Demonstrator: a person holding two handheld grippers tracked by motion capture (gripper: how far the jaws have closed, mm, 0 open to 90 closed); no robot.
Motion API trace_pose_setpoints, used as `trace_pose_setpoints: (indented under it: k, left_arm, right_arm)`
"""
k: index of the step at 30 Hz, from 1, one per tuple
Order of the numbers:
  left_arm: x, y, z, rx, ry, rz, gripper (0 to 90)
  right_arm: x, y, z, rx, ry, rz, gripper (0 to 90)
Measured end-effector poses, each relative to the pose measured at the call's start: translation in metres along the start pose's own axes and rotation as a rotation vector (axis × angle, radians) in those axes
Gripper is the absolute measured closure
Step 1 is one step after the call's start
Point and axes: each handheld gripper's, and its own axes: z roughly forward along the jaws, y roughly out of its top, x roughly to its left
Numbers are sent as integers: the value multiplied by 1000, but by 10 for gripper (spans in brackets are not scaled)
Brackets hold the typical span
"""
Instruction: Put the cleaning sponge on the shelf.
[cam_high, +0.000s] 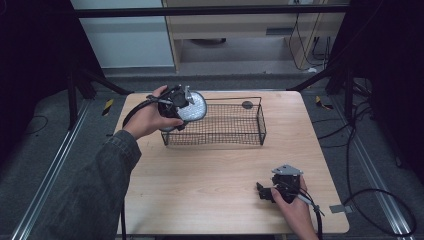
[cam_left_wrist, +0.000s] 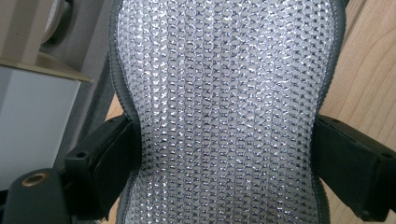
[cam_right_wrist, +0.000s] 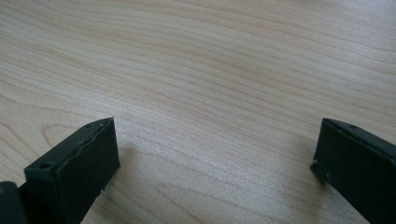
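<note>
High view: wooden table (cam_high: 210, 170), wire basket (cam_high: 225, 125) just right of left gripper (cam_high: 181, 102), jaws clamped on silver mesh pad (cam_left_wrist: 224, 112) held above basket's left end; right gripper (cam_high: 270, 192) rests on table, jaws wide apart, nothing between them

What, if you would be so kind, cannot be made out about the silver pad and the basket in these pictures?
- Silver pad: left gripper view, full outline cut off by the picture's edges.
- Same pad, high view: near edge hidden behind the left claw.
- Small dark disc behind the wire basket: high view, too small to identify.
</note>
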Motion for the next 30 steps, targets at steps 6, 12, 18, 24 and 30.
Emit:
trace_pose_setpoints:
  k: [6,12,18,24,30]
  left_arm:
    - [0,3,3,-15,7,39,97]
    - [1,6,8,-18,32,62,97]
    - [0,7,19,-2,47,95,97]
    - [1,8,26,-6,54,100,96]
    - [4,6,30,-8,59,94,96]
  right_arm:
    - [0,0,0,0,1,-1,4]
    - [0,0,0,2,0,-1,4]
    - [0,0,0,2,1,-2,4]
    - [0,0,0,2,3,0,4]
    - [0,0,0,2,2,-1,4]
